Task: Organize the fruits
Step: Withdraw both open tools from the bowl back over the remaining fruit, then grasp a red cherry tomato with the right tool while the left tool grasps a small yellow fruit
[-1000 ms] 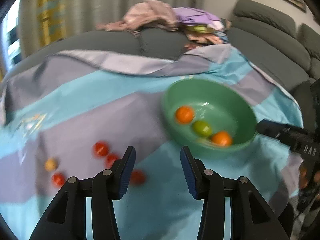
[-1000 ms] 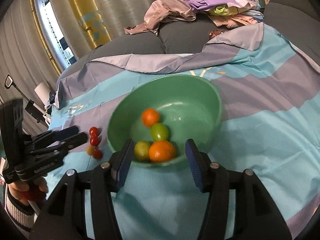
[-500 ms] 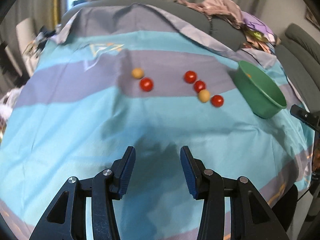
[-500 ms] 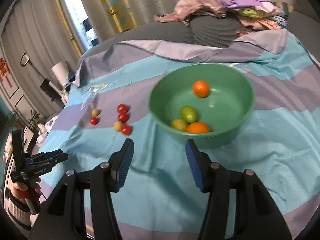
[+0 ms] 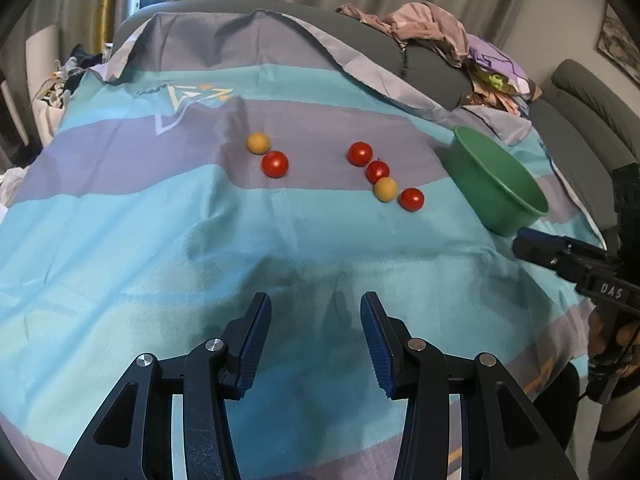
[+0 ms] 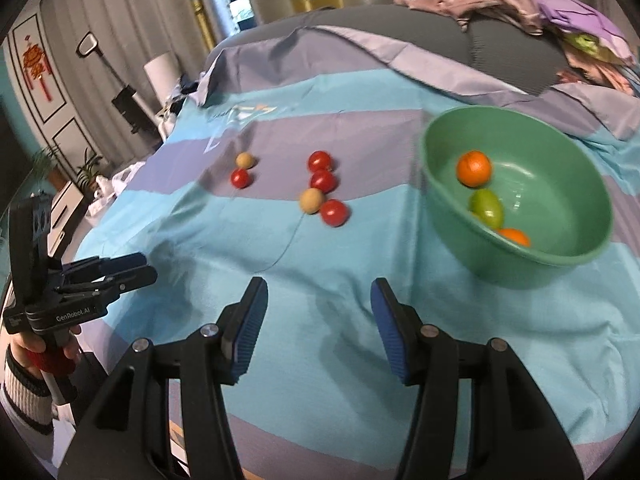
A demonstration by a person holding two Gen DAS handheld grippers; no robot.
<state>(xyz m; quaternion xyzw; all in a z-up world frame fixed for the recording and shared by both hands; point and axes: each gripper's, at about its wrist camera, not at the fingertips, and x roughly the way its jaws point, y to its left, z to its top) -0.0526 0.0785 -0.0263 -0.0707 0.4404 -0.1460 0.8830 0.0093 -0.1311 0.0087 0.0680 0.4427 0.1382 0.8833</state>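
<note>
A green bowl on the striped cloth holds an orange, a green fruit and another orange. It also shows side-on in the left wrist view. Several small red tomatoes and two yellow ones lie loose on the cloth left of the bowl. My left gripper is open and empty, well short of the fruit. My right gripper is open and empty, in front of the bowl and tomatoes.
The blue and purple striped cloth covers a sofa. A pile of clothes lies on the sofa back behind the bowl. The right gripper's tip shows at the left view's right edge; the left gripper shows at the right view's left.
Both grippers have pulled back from the bowl and swung left. The loose tomatoes now sit mid-view in both cameras. Both jaws stay open and empty.
</note>
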